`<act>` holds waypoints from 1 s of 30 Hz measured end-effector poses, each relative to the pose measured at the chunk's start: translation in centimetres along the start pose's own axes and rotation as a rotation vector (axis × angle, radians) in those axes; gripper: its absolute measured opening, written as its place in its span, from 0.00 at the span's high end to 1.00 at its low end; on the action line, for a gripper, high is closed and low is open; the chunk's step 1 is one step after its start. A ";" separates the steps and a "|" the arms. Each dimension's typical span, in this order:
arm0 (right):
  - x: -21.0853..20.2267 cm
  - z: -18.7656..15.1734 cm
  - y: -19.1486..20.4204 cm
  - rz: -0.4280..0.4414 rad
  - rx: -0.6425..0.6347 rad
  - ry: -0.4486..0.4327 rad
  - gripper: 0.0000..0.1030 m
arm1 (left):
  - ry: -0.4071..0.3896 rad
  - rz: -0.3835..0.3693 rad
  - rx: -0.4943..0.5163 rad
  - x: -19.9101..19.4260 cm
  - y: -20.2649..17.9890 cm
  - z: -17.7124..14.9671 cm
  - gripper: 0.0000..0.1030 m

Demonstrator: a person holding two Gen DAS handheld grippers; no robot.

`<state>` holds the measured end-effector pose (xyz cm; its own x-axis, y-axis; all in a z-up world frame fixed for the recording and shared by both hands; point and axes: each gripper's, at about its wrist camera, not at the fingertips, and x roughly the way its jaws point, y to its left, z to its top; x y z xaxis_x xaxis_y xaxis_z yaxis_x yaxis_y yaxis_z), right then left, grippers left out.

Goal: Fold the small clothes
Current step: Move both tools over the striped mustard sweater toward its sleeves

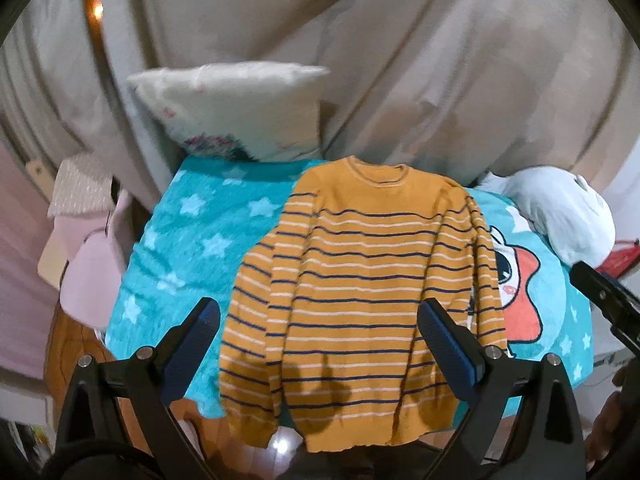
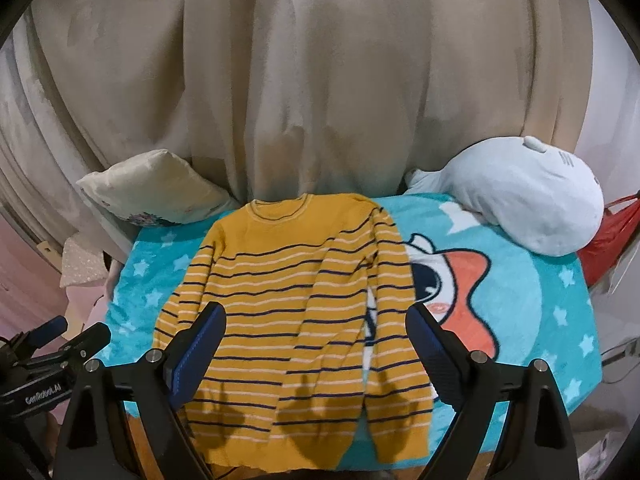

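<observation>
Left wrist, sweater [image 1: 352, 280] hem shadowed, blurred

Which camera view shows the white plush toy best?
The right wrist view: the white plush toy appears whole on the blanket's far right corner. The left wrist view shows it smaller, near the picture's edge.

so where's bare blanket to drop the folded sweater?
Widest free patch: the starred blanket left of the sweater, below the pillow. Right of the sweater there's bare blanket over the cartoon print, but the white plush toy crowds its far corner. Both hand-held grippers hover open at the near edge.
</observation>
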<state>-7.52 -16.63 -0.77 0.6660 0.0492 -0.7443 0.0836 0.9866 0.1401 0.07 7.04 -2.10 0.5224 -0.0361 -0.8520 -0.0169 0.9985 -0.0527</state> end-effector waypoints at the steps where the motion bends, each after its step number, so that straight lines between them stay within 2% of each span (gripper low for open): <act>1: 0.1 -0.1 0.4 0.006 -0.001 0.003 0.09 | 0.003 0.001 -0.020 0.1 1.1 0.0 0.04; 6: 0.8 -0.3 2.5 0.037 -0.013 0.013 0.10 | -0.003 0.021 -0.085 -0.1 4.8 -0.9 0.04; 9: 1.4 -0.4 4.0 0.056 -0.026 0.018 0.12 | 0.007 0.026 -0.073 -0.2 5.3 -1.4 0.04; 12: 2.0 -0.3 5.5 0.078 -0.044 0.031 0.14 | 0.024 0.020 -0.040 0.0 4.9 -1.5 0.04; 15: 2.3 -0.1 6.1 0.088 -0.052 0.036 0.15 | 0.005 0.028 0.002 -0.3 3.8 -1.4 0.04; 17: 2.7 0.0 6.1 0.088 -0.058 0.051 0.15 | 0.000 0.005 0.006 -0.3 3.2 -1.2 0.04; 25: 3.3 0.8 4.9 0.063 -0.085 0.081 0.17 | 0.035 -0.078 -0.062 0.5 1.6 -2.0 0.04; 30: 3.5 1.4 3.5 0.063 -0.082 0.097 0.17 | 0.050 -0.093 -0.067 0.9 -0.1 -2.2 0.04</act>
<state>-3.91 -13.27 -1.97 0.5928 0.1219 -0.7961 -0.0197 0.9904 0.1371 -1.32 6.85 -4.05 0.4816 -0.1320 -0.8664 -0.0281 0.9858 -0.1658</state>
